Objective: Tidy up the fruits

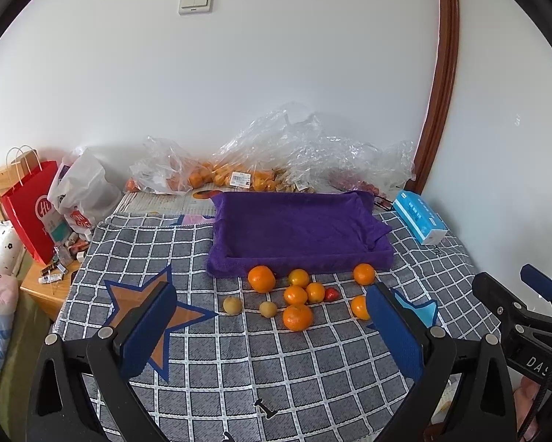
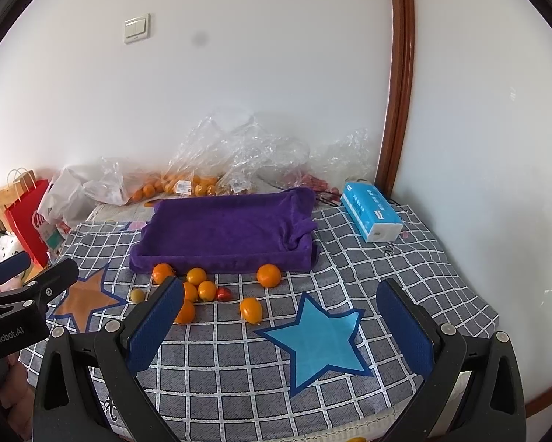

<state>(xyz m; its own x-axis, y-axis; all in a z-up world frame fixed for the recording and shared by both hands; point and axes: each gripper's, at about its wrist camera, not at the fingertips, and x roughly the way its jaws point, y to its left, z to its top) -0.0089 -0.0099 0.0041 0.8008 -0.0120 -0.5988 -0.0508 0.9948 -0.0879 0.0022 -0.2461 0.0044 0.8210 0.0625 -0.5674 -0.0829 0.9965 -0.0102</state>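
Both tongs hang wide open and empty over the checked cloth (image 1: 313, 368), left tongs (image 1: 272, 324) facing the oranges (image 1: 296, 294) clustered just in front of the purple tray (image 1: 298, 254), right tongs (image 2: 281, 316) over the blue star (image 2: 316, 335).

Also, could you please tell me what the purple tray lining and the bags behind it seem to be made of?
The tray lining looks like soft plush fabric, perhaps a fleece towel: matte, fuzzy nap, folds at the right corner. What lies under it is hidden. The bags look like thin clear plastic film: glossy, crinkled, with the oranges showing through.
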